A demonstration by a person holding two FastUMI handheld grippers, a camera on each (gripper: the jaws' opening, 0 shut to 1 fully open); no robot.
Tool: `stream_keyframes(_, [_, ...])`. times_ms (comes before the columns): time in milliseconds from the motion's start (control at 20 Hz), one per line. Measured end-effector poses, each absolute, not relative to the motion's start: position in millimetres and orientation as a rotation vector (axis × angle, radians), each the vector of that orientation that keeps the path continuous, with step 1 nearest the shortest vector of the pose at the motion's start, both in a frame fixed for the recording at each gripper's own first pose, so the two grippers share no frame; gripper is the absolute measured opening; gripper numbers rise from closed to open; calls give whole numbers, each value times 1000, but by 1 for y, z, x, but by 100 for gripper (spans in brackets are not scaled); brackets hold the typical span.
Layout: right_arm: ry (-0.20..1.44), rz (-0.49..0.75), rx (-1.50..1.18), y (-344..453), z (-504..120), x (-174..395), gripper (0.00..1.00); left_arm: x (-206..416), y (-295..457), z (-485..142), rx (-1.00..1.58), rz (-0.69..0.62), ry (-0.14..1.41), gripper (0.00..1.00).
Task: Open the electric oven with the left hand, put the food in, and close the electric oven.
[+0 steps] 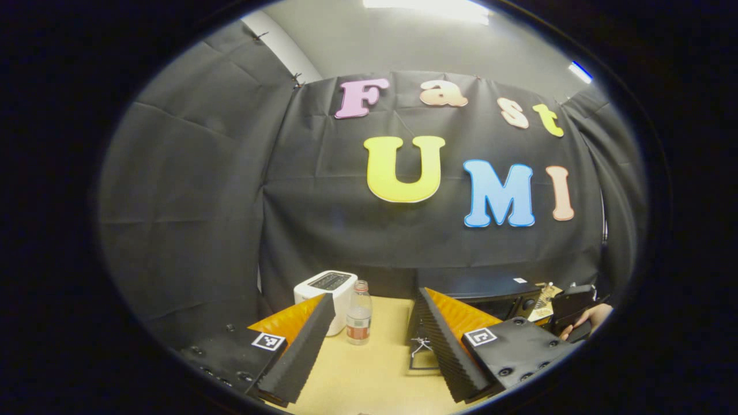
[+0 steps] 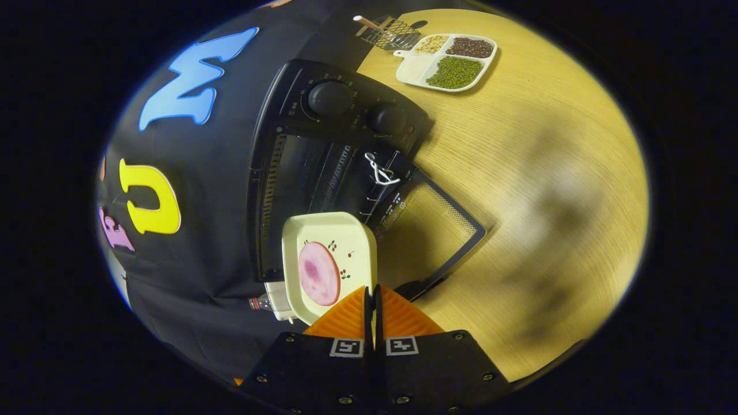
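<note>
Black creased cloth [image 1: 190,190] hangs across the middle of the left gripper view, a grey ceiling with a bright lamp [image 1: 426,8] above. A pale wooden table [image 2: 536,173] fills the right of the right gripper view.

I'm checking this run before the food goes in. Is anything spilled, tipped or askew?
Nothing stands out. The oven door lies fully open on the table, the right gripper holds the plate by its edge with the food still on it, and the divided dish keeps its beans in their compartments.
</note>
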State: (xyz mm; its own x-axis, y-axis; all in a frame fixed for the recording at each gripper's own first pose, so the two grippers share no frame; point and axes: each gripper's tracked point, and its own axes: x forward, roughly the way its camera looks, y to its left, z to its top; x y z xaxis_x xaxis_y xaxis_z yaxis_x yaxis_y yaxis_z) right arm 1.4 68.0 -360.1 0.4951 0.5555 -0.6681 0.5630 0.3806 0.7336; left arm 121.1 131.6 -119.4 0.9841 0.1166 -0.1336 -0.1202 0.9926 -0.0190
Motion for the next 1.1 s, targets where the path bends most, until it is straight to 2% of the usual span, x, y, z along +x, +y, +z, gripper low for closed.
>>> stream_keyframes(50, [1115, -26, 1281, 70, -360, 5, 0, 123, 134, -120, -22, 117, 137, 94])
stream_keyframes(200, [1066, -86, 1340, 88, -366, 14, 0, 128, 145, -120, 3, 116, 147, 100])
stream_keyframes(400, [1019, -149, 1442, 109, -389, 37, 0, 129, 163, -124, 23, 138, 161, 90])
stream_keyframes(500, [995, -187, 1467, 111, -396, 46, 0, 129, 170, -127, 24, 151, 173, 90])
stream_keyframes(550, [980, -205, 1473, 110, -399, 52, 0, 129, 173, -130, 25, 158, 178, 91])
stream_keyframes(600, [967, -224, 1475, 108, -401, 57, 0, 129, 176, -131, 27, 165, 182, 100])
stream_keyframes(800, [889, -278, 1529, 101, -406, 80, 0, 126, 185, -134, 36, 194, 193, 100])
stream_keyframes(850, [867, -292, 1549, 101, -408, 87, 2, 126, 187, -132, 40, 200, 195, 97])
stream_keyframes(900, [857, -311, 1555, 100, -411, 90, 2, 125, 190, -130, 45, 206, 193, 100])
stream_keyframes(950, [845, -321, 1557, 99, -413, 95, 3, 124, 192, -129, 53, 212, 191, 97])
stream_keyframes(1000, [832, -320, 1570, 99, -412, 98, 3, 123, 193, -126, 60, 217, 189, 100])
stream_keyframes(1050, [826, -309, 1596, 105, -410, 103, 5, 122, 193, -126, 67, 222, 188, 90])
stream_keyframes(1100, [823, -289, 1634, 111, -405, 102, 5, 122, 193, -126, 70, 224, 188, 90])
